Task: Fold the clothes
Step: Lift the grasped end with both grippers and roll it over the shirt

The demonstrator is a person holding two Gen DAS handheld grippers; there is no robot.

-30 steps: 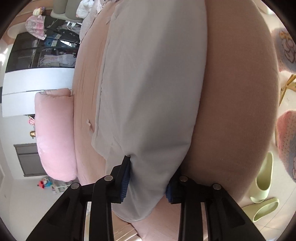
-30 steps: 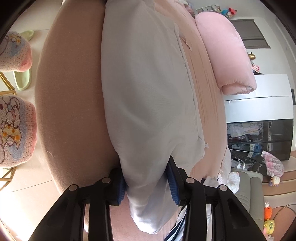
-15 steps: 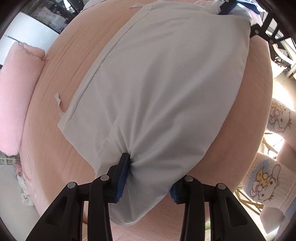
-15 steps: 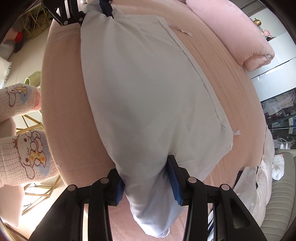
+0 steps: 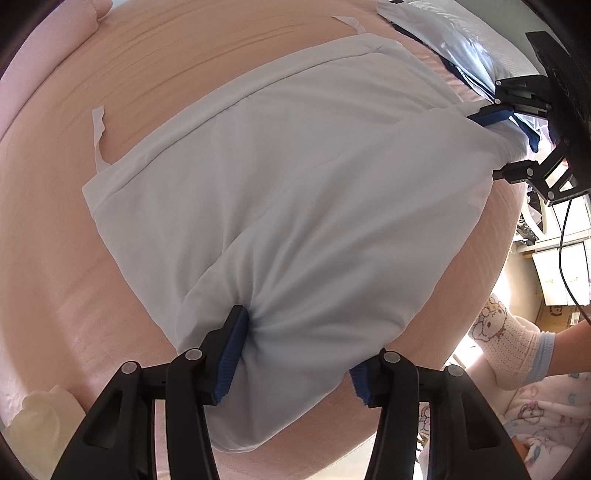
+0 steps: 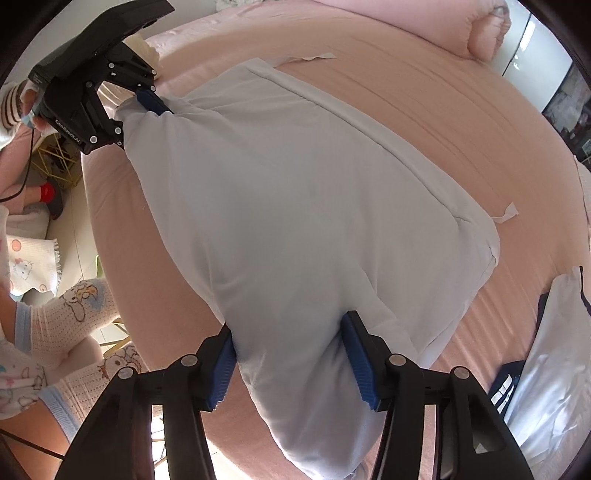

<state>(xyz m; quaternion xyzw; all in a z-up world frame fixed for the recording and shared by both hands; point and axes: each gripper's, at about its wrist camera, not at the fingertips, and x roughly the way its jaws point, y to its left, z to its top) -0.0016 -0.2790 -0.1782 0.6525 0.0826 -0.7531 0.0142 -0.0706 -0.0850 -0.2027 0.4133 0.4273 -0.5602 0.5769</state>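
A white folded garment (image 5: 295, 184) lies across the pink bed (image 5: 147, 74). My left gripper (image 5: 295, 365) points down at one end of it. A bunched fold fills the gap and creases against the left pad while the jaws are opening. At the far end, my right gripper (image 5: 502, 144) has fabric between its fingers. In the right wrist view the same garment (image 6: 295, 203) runs away from my right gripper (image 6: 291, 365). Its blue pads touch a thick fold on both sides as the jaws are opening. My left gripper (image 6: 136, 122) holds the opposite end.
A second white garment with navy trim (image 6: 546, 350) lies on the bed (image 6: 443, 92) to the right. A pink bolster (image 6: 443, 33) lines the far side. A person's legs in cartoon-print socks (image 6: 74, 306) stand by the bed edge, over pale floor.
Both views have swung round and tipped down onto the bed, so each gripper now sees the other. The pads of both stand wider apart, with the fold still between them.
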